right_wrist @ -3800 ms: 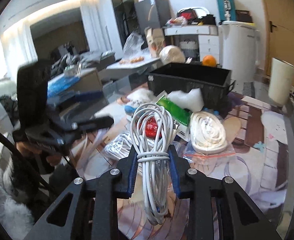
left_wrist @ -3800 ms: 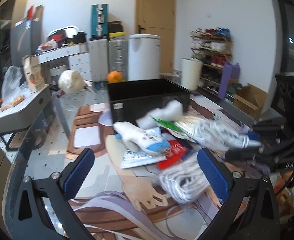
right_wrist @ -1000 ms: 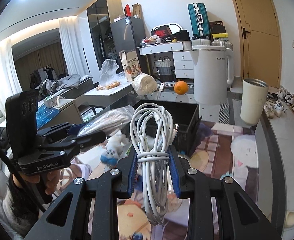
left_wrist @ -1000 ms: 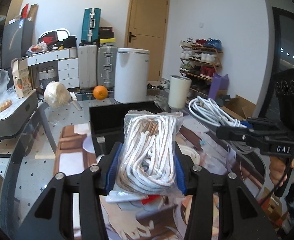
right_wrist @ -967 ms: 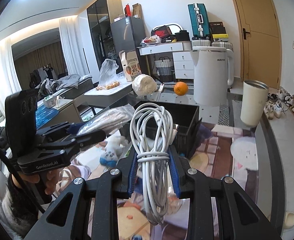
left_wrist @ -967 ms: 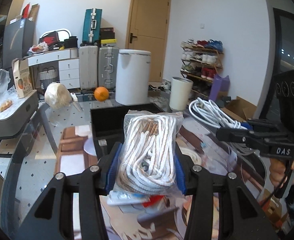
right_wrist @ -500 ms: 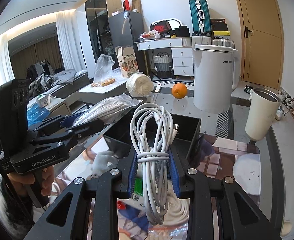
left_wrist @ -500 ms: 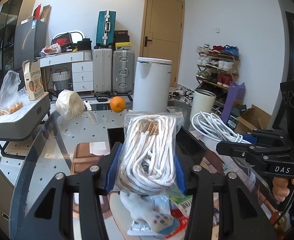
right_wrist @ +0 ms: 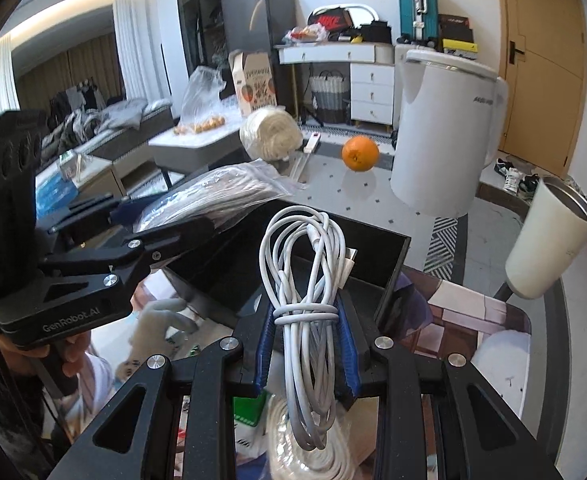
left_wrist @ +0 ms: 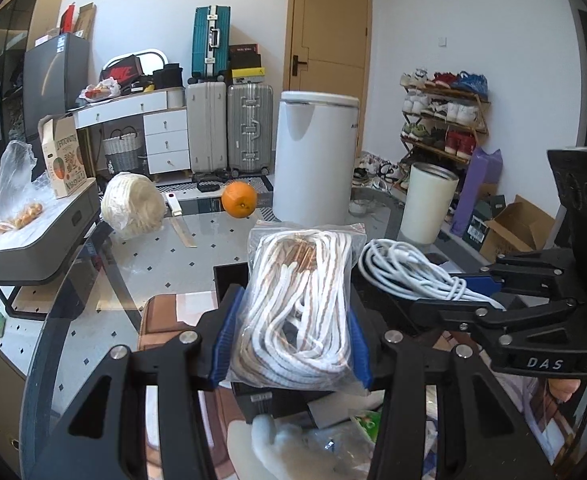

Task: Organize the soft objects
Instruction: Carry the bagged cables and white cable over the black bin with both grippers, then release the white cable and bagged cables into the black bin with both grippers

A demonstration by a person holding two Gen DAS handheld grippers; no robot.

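Observation:
My left gripper (left_wrist: 291,336) is shut on a clear bag of white rope (left_wrist: 297,304) and holds it above the near edge of the black bin (left_wrist: 229,276). My right gripper (right_wrist: 306,332) is shut on a coiled white cable (right_wrist: 305,280) and holds it over the bin (right_wrist: 389,276). The right gripper and its cable (left_wrist: 409,276) show at the right in the left wrist view. The left gripper and its bag (right_wrist: 213,192) show at the left in the right wrist view. A white plush toy (left_wrist: 269,444) and another coil of white rope (right_wrist: 317,452) lie below on the table.
An orange (left_wrist: 239,200), a bagged ball of cream yarn (left_wrist: 133,208) and a wooden ruler (left_wrist: 185,234) lie on the glass table beyond the bin. A white bin (left_wrist: 313,156) and a cream tumbler (right_wrist: 549,236) stand at the far right.
Both grippers have moved forward and come closer together over the black bin, each still holding its bundle. The bin now lies directly under them.

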